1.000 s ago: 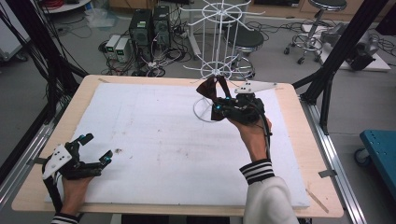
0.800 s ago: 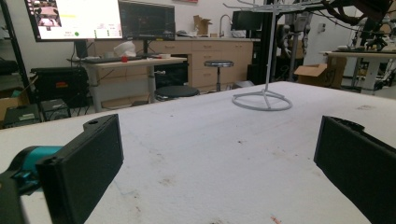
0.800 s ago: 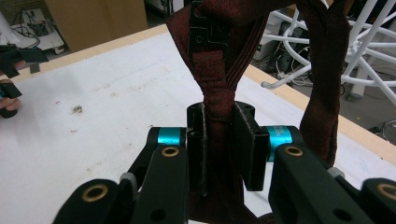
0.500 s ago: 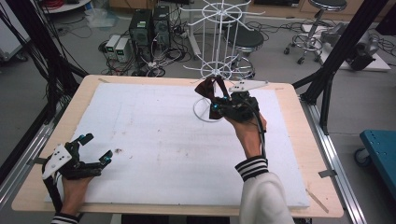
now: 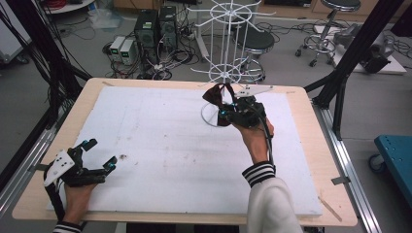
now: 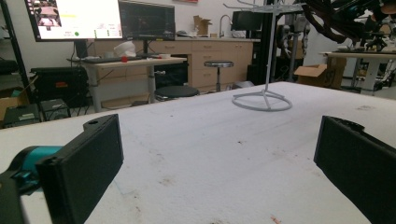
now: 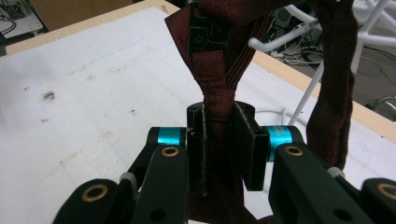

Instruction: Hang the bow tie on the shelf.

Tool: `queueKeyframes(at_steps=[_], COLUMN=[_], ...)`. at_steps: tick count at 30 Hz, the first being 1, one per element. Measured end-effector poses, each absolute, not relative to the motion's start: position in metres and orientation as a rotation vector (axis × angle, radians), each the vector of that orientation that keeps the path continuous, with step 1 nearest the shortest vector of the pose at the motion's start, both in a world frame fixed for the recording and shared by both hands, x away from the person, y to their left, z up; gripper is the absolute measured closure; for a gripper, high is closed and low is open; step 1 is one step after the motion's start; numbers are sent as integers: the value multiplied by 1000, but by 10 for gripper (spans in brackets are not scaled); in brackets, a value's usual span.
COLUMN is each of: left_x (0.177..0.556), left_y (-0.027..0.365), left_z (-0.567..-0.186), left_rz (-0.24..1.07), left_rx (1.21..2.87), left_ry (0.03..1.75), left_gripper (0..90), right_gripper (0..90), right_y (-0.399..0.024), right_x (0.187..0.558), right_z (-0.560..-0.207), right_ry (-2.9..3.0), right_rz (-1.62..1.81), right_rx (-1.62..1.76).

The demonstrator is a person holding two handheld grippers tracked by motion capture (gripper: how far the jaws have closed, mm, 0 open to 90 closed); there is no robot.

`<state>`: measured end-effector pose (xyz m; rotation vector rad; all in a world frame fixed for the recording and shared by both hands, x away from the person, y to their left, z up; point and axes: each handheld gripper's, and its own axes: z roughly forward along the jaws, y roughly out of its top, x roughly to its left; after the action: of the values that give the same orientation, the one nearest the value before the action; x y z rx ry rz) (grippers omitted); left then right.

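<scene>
At the far right part of the white table cover (image 5: 160, 141), right gripper (image 5: 224, 108) clamped on a dark red bow tie (image 5: 215, 94), jaws pressed together on the knot in the middle. Seen in the right gripper view: bow tie (image 7: 219, 100) squeezed between the two black jaws, small black clasp (image 7: 208, 29) on its band above, one part of the band hanging down at the right side. Held just beside the white wire display stand (image 5: 224, 43), above its round base, close to a lower hook (image 7: 275, 39) but not yet hung on any hook. Picking-up step judged as done; left to do, probably: bringing the band over a hook and letting go. Near the front left corner, left gripper (image 5: 97, 158) resting low over the cover, jaws wide apart, nothing between them; stand base (image 6: 262, 100) seen far ahead in the left gripper view.
</scene>
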<state>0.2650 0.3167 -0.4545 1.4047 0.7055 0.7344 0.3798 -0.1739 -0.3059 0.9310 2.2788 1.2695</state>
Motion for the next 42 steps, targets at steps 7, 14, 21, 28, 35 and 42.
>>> queueKeyframes(at_steps=[7, 14, 21, 28, 35, 42], left_x=[265, 265, 265, 265, 265, 265], left_y=[317, 317, 317, 317, 317, 318], left_z=[-455, -455, -455, -455, -455, -455], left_rz=[733, 733, 733, 734, 732, 733], left_rx=[1404, 1403, 1406, 1406, 1405, 1408], left_ry=[707, 707, 705, 704, 705, 702], left_gripper=[18, 18, 18, 18, 18, 18], right_gripper=[761, 761, 761, 746, 482, 96], right_y=[-174, -174, -175, -175, -175, -175], right_x=[385, 392, 398, 400, 399, 389], right_z=[-313, -325, -332, -335, -333, -339], right_ry=[2286, 2293, 2301, 2307, 2276, 2266], right_rz=[1259, 1243, 1241, 1249, 1234, 1312], right_rx=[950, 983, 1010, 1014, 996, 1016])
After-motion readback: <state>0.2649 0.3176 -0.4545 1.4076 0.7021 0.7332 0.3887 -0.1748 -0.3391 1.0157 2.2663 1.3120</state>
